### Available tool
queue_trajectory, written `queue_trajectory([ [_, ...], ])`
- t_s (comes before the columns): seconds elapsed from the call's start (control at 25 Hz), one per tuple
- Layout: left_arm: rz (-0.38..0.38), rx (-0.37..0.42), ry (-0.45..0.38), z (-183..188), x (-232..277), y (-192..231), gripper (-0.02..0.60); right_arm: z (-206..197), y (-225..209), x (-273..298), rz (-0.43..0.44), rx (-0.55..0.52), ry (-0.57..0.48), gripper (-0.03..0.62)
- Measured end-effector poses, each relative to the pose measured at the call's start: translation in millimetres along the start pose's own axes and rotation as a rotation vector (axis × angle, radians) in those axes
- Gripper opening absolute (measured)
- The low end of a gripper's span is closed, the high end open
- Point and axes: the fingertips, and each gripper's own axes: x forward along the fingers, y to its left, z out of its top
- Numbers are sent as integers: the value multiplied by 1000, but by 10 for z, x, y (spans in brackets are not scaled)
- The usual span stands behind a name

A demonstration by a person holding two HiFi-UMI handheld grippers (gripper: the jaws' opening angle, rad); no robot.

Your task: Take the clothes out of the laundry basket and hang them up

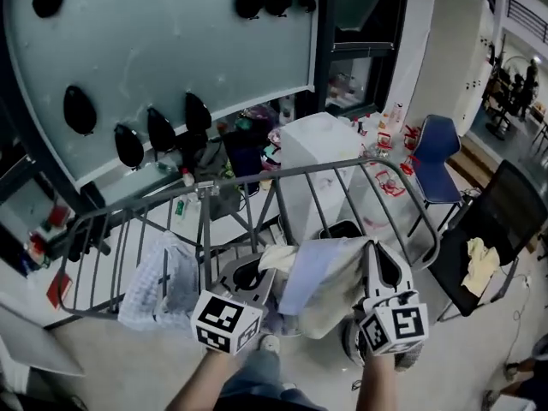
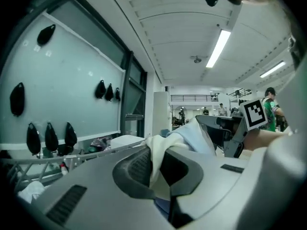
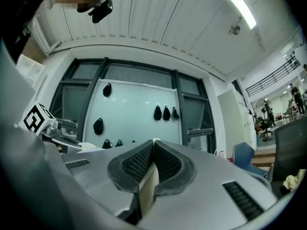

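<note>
A cream garment (image 1: 321, 285) hangs stretched between my two grippers, just above the near bars of the grey drying rack (image 1: 282, 174). My left gripper (image 1: 257, 272) is shut on its left corner. In the left gripper view the garment (image 2: 184, 135) bunches out of the closed left gripper (image 2: 156, 164). My right gripper (image 1: 374, 255) is shut on the garment's right edge. In the right gripper view a thin cream fold (image 3: 147, 190) sits pinched in the right gripper (image 3: 152, 164). A white checked cloth (image 1: 163, 285) is draped over the rack at the left.
A black chair (image 1: 501, 221) with a yellow cloth (image 1: 481, 264) stands at the right, and a blue chair (image 1: 435, 148) stands behind it. A white cabinet (image 1: 317, 148) and cluttered items sit beyond the rack. Black hooks (image 1: 163, 131) dot the glass wall.
</note>
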Motion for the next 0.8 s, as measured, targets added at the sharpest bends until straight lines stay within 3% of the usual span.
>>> queue_trajectory([
  [0.12, 78, -36, 13, -119, 5, 407, 29, -149, 218, 441, 76, -20, 33, 5],
  [0.32, 146, -76, 46, -297, 134, 895, 29, -373, 425, 995, 143, -67, 103, 6],
  [0.8, 174, -119, 89, -545, 785, 1657, 29, -853, 297, 1962, 133, -129, 225, 6],
])
